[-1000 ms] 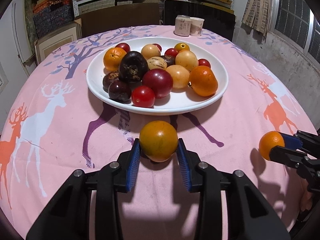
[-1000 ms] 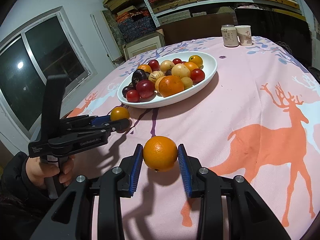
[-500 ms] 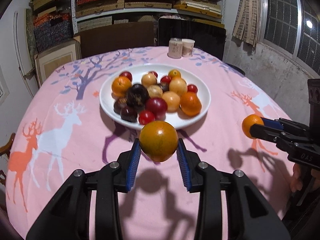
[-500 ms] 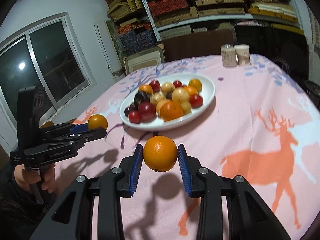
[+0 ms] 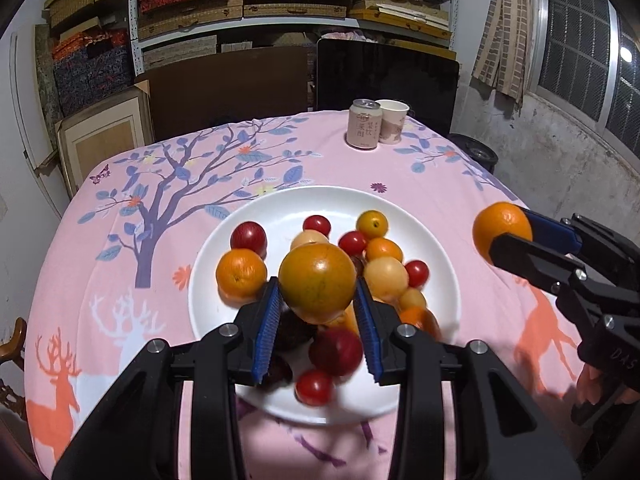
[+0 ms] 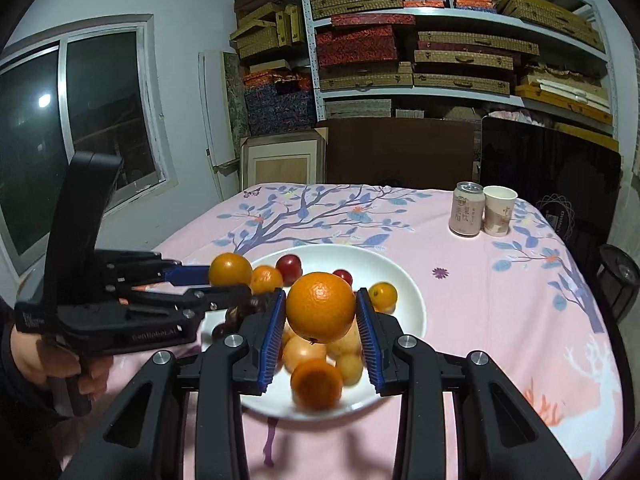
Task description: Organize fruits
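Observation:
A white plate (image 5: 332,204) with several oranges, tomatoes and dark fruits sits on the pink deer tablecloth; it also shows in the right wrist view (image 6: 404,280). My left gripper (image 5: 318,308) is shut on a greenish-orange fruit (image 5: 317,282) and holds it in the air above the plate. My right gripper (image 6: 321,318) is shut on a bright orange (image 6: 321,306) and holds it above the plate's near side. The right gripper with its orange (image 5: 502,232) shows at the right of the left wrist view. The left gripper with its fruit (image 6: 230,269) shows at the left of the right wrist view.
A drink can (image 5: 363,129) and a paper cup (image 5: 393,121) stand at the table's far edge. Shelves of boxes, a dark chair back and a framed board stand behind the table. A window is on the left wall in the right wrist view.
Both grippers have risen and moved forward with their fruits. They now hang over the plate instead of in front of it near the cloth.

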`<state>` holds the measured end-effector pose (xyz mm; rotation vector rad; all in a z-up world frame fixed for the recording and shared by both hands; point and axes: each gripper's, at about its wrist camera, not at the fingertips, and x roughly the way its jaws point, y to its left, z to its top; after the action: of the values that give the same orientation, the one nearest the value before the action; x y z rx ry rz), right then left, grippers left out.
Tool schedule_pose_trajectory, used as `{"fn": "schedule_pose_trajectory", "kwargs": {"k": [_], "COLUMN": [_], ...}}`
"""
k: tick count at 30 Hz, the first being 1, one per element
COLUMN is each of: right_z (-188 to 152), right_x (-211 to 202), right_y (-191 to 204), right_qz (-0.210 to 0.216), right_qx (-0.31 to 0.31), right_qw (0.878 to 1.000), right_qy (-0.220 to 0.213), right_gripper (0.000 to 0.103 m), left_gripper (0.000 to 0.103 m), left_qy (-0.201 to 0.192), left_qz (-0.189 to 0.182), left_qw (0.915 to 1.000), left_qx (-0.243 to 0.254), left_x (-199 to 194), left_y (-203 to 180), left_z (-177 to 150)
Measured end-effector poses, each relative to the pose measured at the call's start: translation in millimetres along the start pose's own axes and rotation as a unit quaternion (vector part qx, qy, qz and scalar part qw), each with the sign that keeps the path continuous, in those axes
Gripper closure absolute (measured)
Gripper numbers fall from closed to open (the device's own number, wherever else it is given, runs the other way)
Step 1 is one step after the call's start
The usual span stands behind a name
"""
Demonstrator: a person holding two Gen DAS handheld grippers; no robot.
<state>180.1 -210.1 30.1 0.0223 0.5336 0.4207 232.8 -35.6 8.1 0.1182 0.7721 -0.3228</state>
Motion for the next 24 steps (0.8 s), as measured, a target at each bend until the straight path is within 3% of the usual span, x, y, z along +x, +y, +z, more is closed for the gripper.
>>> {"fn": "schedule_pose_trajectory", "kwargs": {"k": [5,6,8,11,14,18,21,24], "right_z": [15,15,13,6,-7,-41,-67,-90], "right_x": [41,49,54,46,25,-8,-30,-53], "right_y": [-8,-9,-10,-8,-5,8,21,35], "right_qz": [0.025,0.034,0.03,0.036,0.03,0.017,0.012,0.016], "right_qx": [0.017,0.02,0.023,0.03,0.044,0.067,0.064,0.068], "right_qw": [0.999,0.999,0.999,0.998,0.998,0.996,0.995,0.994], "right_qy": [0.017,0.026,0.03,0.035,0.04,0.055,0.072,0.088], "right_gripper": [0.066,0.054,0.047,0.047,0.04,0.008,0.004,0.004], "left_gripper": [0.063,0.056,0.023,0.012,0.009,0.007,0.005,0.005], "left_qy": [0.025,0.027,0.019,0.012,0.036,0.055,0.053,0.047], "left_qz": [0.002,0.006,0.023,0.039,0.031,0.031,0.033,0.067], "left_qw": [0.9996,0.9995,0.9994,0.999,0.9986,0.9978,0.9977,0.9962], "left_qx": [-0.013,-0.016,-0.019,-0.019,-0.026,-0.022,-0.025,-0.028], "left_x": [35,38,38,28,19,-2,-27,-53], "left_y": [14,17,23,27,27,16,6,-3], "left_z": [12,12,11,1,-22,-61,-90,-112]}}
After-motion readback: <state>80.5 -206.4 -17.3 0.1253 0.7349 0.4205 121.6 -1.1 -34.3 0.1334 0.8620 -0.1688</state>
